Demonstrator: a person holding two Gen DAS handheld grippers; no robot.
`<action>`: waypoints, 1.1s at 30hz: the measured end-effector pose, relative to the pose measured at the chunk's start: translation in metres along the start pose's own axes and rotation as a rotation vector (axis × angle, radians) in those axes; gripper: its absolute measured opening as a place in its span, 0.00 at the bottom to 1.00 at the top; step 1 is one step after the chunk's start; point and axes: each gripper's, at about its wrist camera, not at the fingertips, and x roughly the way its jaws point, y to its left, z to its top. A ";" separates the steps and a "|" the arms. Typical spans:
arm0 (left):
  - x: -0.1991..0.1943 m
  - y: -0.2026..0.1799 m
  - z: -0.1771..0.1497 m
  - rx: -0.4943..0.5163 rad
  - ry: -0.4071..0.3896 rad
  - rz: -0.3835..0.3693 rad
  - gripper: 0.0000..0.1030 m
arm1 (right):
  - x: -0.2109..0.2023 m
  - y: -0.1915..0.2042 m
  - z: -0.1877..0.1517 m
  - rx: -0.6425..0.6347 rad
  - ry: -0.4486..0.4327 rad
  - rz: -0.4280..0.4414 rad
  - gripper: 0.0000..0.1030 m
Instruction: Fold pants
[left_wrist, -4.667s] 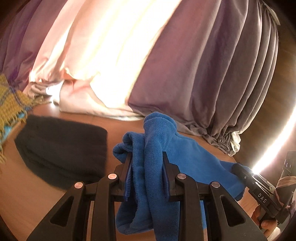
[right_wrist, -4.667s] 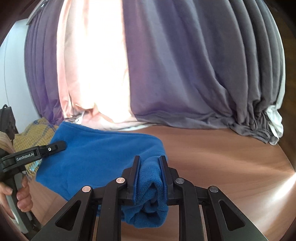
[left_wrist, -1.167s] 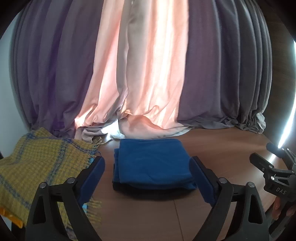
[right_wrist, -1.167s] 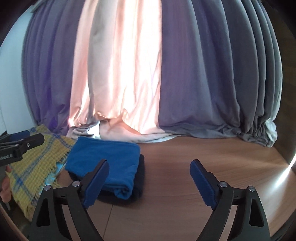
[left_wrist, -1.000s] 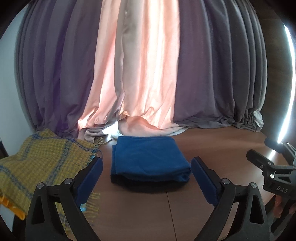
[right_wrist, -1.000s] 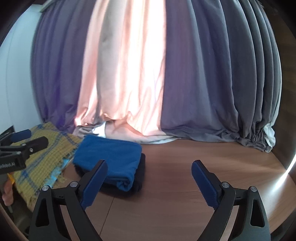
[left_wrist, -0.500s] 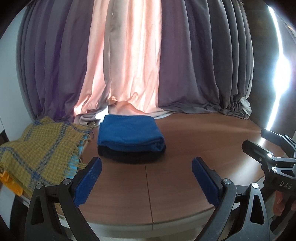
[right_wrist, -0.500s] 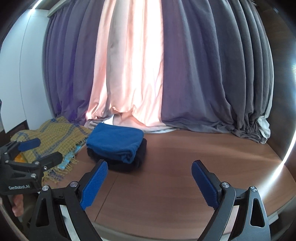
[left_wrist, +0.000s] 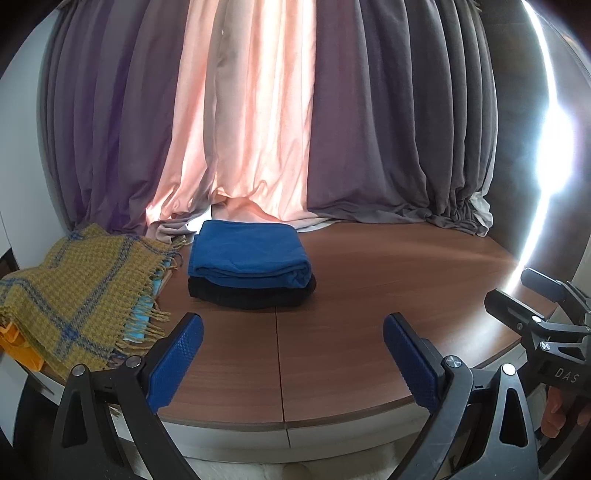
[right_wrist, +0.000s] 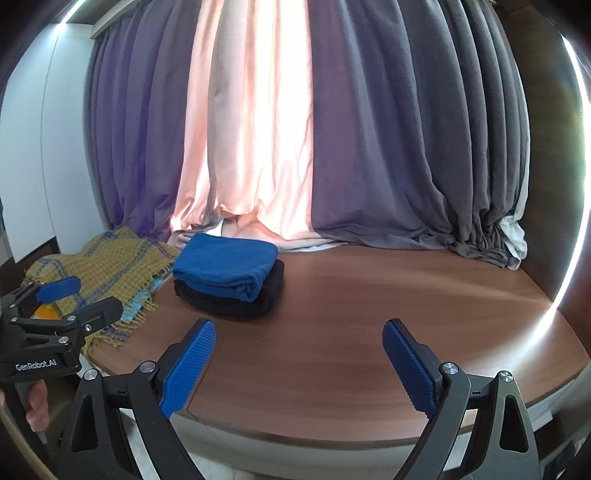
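- The folded blue fleece pants (left_wrist: 248, 254) lay ahead of the left tool (left_wrist: 291, 363) and slightly to its left, well apart from its tips, stacked squarely on a folded black garment (left_wrist: 255, 295) on the brown wooden table (left_wrist: 369, 295).
- From the right tool (right_wrist: 299, 363) the same blue bundle (right_wrist: 225, 264) sat ahead and to the left, also out of reach.
- Both tools were spread wide and held nothing; their blue ribbed pads (left_wrist: 177, 360) stood far apart over bare table.
- The fleece looked soft, light and thick, so it would likely sag and slump if lifted by one corner; it seemed grippy rather than slippery and not fragile.
- A sensible hold would be at the rounded folded edge facing the tools, one tool near each end, so the layers stay together.
- Judging by the tidy rectangle, the folding appeared finished.
- Each tool was held level, pointing forward across the table toward the draped purple and pink curtains (left_wrist: 258, 129), near the table's front edge.
- A hand (right_wrist: 35, 406) gripped the left tool's handle, visible from the right wrist view.
- A mustard-yellow plaid fringed scarf (left_wrist: 74, 291) lay to the left of the stack.
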 end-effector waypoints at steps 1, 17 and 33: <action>-0.001 0.000 0.000 0.000 -0.002 0.001 0.96 | -0.001 -0.001 -0.001 0.001 0.001 0.000 0.90; -0.010 0.003 0.000 -0.014 -0.019 0.015 0.96 | -0.011 -0.004 -0.004 0.011 -0.005 -0.011 0.90; -0.025 0.000 -0.002 -0.033 -0.040 0.019 1.00 | -0.019 -0.008 -0.002 0.003 -0.012 -0.001 0.90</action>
